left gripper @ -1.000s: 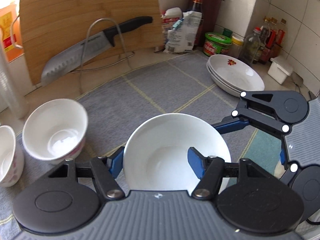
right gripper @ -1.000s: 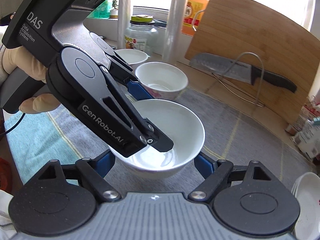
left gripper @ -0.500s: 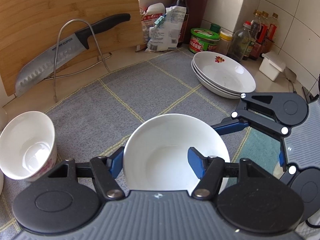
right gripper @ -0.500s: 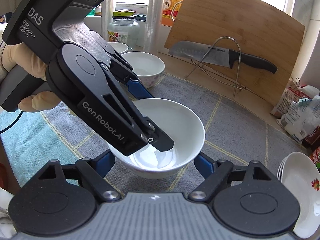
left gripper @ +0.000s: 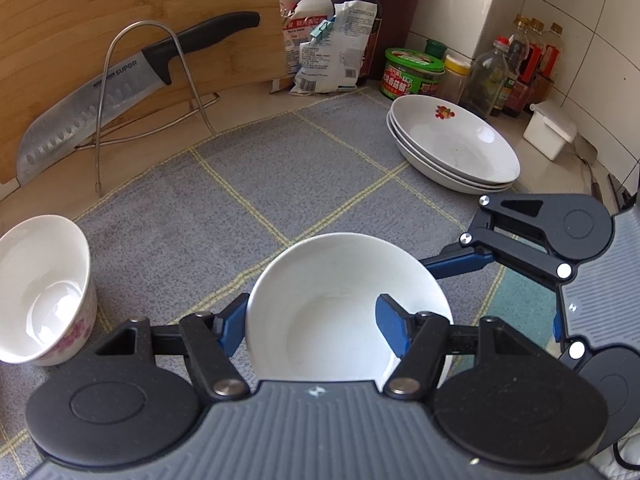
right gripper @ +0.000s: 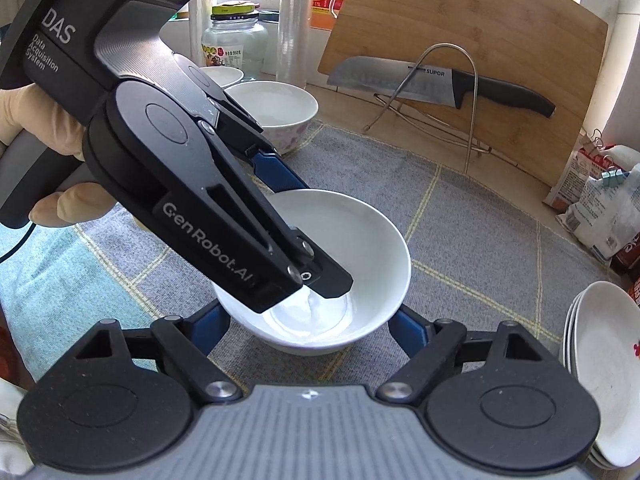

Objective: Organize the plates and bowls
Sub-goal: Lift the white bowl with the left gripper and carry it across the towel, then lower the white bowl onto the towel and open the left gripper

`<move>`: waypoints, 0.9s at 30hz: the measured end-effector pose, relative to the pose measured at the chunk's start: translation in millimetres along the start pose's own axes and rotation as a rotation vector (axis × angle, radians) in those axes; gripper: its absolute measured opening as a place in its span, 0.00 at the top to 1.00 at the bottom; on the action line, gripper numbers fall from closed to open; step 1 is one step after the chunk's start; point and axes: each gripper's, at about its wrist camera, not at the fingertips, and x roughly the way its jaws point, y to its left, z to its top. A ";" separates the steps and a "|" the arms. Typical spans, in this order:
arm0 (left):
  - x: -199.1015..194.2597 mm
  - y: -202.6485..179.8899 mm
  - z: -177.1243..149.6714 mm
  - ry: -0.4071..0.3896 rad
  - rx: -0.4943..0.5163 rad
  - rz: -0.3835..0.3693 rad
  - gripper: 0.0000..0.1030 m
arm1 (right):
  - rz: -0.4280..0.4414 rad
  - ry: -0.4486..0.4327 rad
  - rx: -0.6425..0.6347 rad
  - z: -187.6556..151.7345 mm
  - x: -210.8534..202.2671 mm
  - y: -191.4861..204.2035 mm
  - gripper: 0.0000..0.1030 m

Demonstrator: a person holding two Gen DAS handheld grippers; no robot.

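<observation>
The grey mat (left gripper: 280,168) covers most of the counter (left gripper: 248,108), and its soft weave could catch a foot ring and tip a bowl that comes down tilted. The stack of plates (left gripper: 456,148) sits towards the mat's far right corner. A swing that way could knock its rim, as the right gripper (right gripper: 308,330) is between the stack and the load. The flowered bowl (left gripper: 44,292) stands at the mat's left edge, the likely place to nest, and a crooked entry could chip it or push it over.

The main risk is the grip. The left gripper (left gripper: 313,326) is clamped on the near wall of the plain white bowl (left gripper: 332,280), one finger outside and one inside. Glazed ware pinched on one wall can pivot or slip.

That bowl is at the mat's near middle, directly ahead of both grippers. The right gripper's fingers flank it low on either side. I cannot tell whether they press it, or whether it is clear of the mat.
</observation>
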 end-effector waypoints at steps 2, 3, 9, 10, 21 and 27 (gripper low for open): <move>1.0 -0.3 0.0 0.002 -0.001 -0.002 0.36 | 0.001 0.004 0.006 -1.2 1.2 -0.1 0.13; 1.5 -1.1 0.1 0.002 -0.001 -0.002 0.36 | 0.004 0.006 0.009 -1.7 1.9 -0.6 0.13; 2.8 -0.9 1.1 0.003 -0.008 -0.004 0.36 | 0.010 0.015 0.024 -2.5 4.4 -2.3 0.13; 3.2 -0.7 1.2 0.003 -0.008 -0.003 0.36 | 0.012 0.016 0.027 -2.6 4.8 -2.7 0.13; 1.2 -2.4 -0.2 -0.024 0.009 0.005 0.11 | 0.017 0.017 0.032 -1.8 6.4 -4.1 0.08; -15.8 -3.7 0.4 -0.092 0.000 0.049 0.09 | 0.006 -0.023 0.020 1.4 -2.7 -5.3 0.00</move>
